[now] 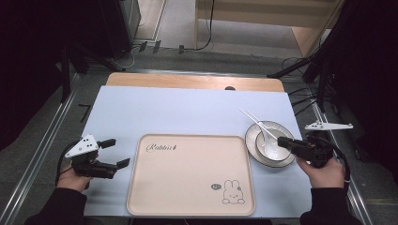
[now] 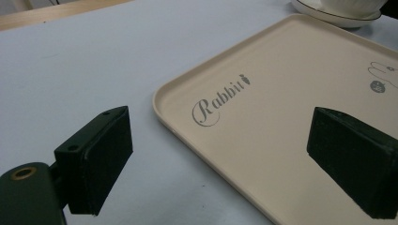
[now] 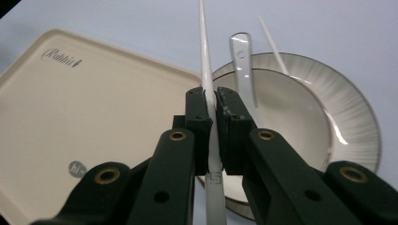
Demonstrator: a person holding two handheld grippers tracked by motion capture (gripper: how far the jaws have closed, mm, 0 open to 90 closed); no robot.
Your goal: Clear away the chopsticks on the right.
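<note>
White and slender, one chopstick [image 3: 207, 89] is clamped between the right gripper [image 3: 210, 101]'s pads, lifted over the bowl [image 3: 300, 122] where the spoon [image 3: 241, 61] and second chopstick [image 3: 274, 44] rest, likely bound for the bare beige tray [image 1: 187, 173]. Left gripper [image 1: 117, 152] waits wide open beside the tray's rim.

A white chopstick [image 3: 205, 70] is pinched between the pads of the right gripper [image 3: 210, 110], its thin tip pointing away over the table and its squared thick end, marked with a small square sign, sticking out toward the camera. It sits above the near left rim of a white bowl [image 3: 286, 117] that stands on a ribbed plate [image 3: 352, 112] with a dark rim, at the right of the table. A second white chopstick [image 3: 274, 44] lies across the plate's far rim.
</note>
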